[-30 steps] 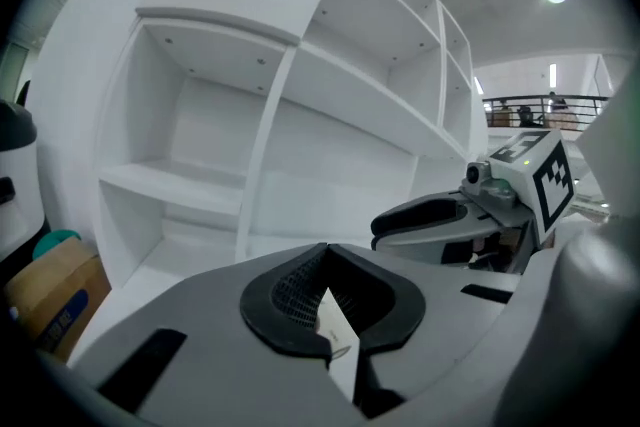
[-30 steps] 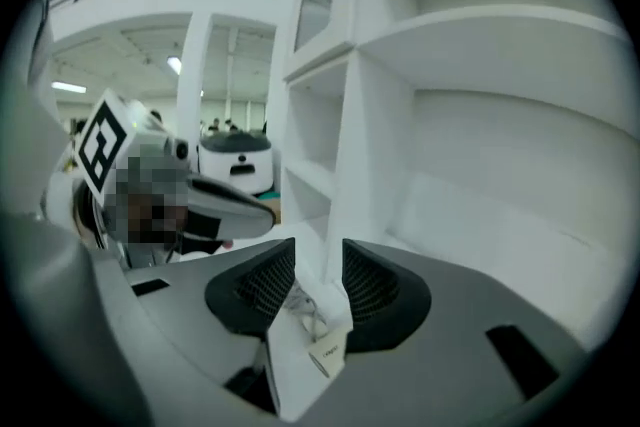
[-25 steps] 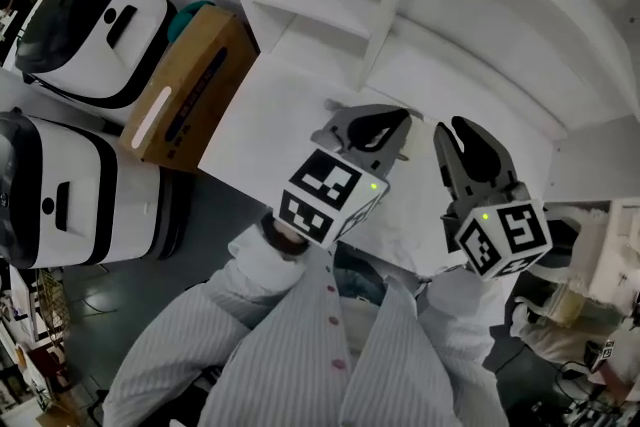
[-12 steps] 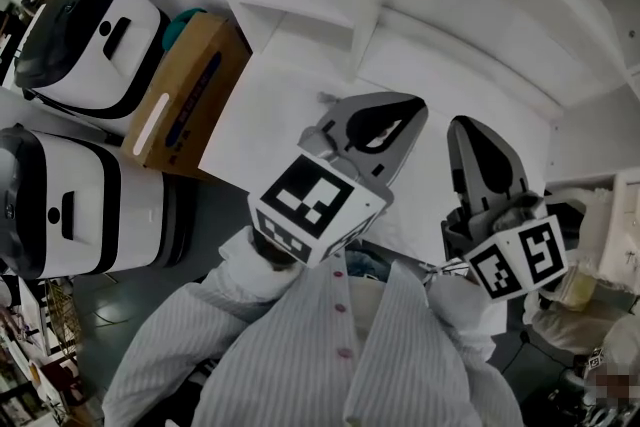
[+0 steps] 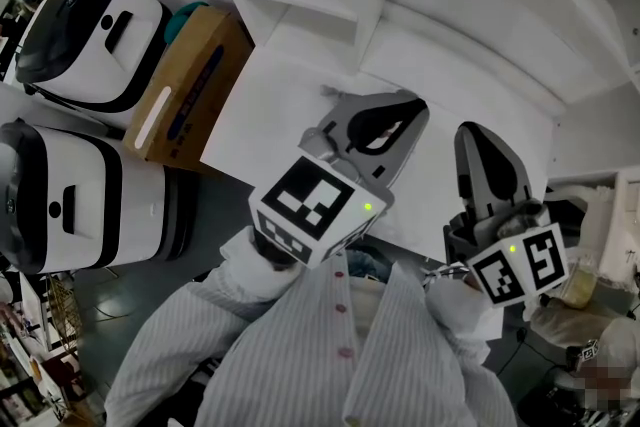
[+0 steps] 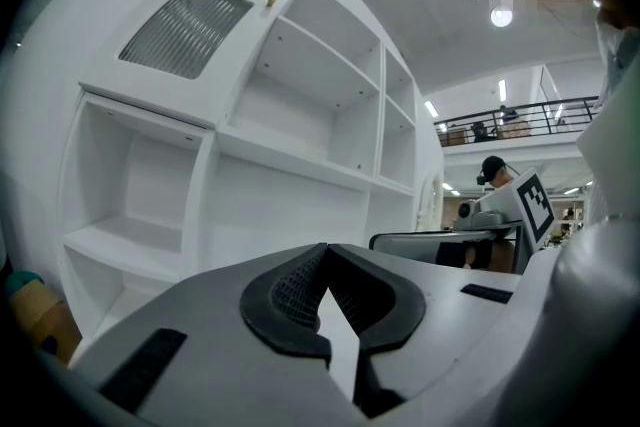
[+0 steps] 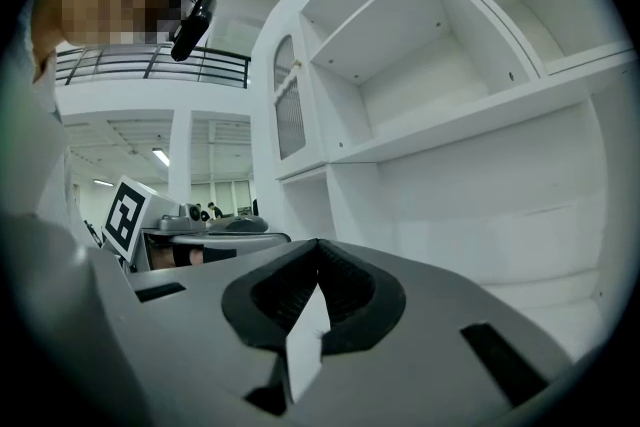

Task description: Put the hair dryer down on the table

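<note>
No hair dryer shows in any view. Both grippers hover over the white table (image 5: 265, 110), pointing level at a white shelf unit (image 5: 400, 10). My left gripper (image 5: 412, 105) is shut, its grey jaws meeting at the tips with nothing between them, as the left gripper view confirms for that gripper (image 6: 322, 248). Beside it, my right gripper (image 5: 470, 131) is shut and empty too, and the right gripper view shows its tips (image 7: 318, 243) touching in front of the bare shelves (image 7: 450, 85).
A brown cardboard box (image 5: 185, 85) stands at the table's left end with a teal thing (image 5: 185, 13) behind it. Two white-and-black machines (image 5: 85, 25) (image 5: 60, 200) stand on the floor to the left. The shelf compartments hold nothing.
The right gripper's jaws, apart a second ago, have shut on nothing. Both grippers have come up nearer the head camera; the left one looks larger now.
</note>
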`<state>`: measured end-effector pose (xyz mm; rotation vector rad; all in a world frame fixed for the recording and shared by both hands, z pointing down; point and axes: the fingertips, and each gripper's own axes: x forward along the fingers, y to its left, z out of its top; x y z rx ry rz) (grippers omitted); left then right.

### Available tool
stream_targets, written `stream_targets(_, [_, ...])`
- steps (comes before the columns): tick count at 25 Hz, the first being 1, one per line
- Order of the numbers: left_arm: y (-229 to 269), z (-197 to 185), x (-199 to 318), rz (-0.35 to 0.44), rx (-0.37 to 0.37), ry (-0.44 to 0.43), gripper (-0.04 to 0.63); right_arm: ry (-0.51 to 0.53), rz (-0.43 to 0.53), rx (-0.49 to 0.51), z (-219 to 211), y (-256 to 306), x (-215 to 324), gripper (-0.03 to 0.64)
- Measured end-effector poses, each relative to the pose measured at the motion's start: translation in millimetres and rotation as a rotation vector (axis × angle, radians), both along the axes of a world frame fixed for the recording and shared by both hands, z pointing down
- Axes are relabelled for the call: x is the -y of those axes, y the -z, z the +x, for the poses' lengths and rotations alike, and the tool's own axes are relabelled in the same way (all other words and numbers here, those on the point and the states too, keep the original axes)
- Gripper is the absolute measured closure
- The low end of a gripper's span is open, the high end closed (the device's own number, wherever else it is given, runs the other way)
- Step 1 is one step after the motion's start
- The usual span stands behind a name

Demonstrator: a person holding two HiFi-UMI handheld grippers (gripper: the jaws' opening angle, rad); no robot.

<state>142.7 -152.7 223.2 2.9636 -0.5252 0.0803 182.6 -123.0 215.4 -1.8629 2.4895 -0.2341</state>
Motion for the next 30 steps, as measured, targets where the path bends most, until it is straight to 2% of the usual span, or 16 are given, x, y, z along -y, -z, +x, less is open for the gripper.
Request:
stream_targets(19, [-14.9, 4.0, -14.7, -0.036, 0.017, -0.044, 0.586, -0.019, -0.043, -0.016, -2.1, -14.0, -14.2, 0.604])
stream_targets(30, [-20.8, -2.6, -20.4, -0.054, 0.026, -0.036, 0.586, -0.006, -0.058, -0.022, -9.8, -19.5, -20.0, 0.604])
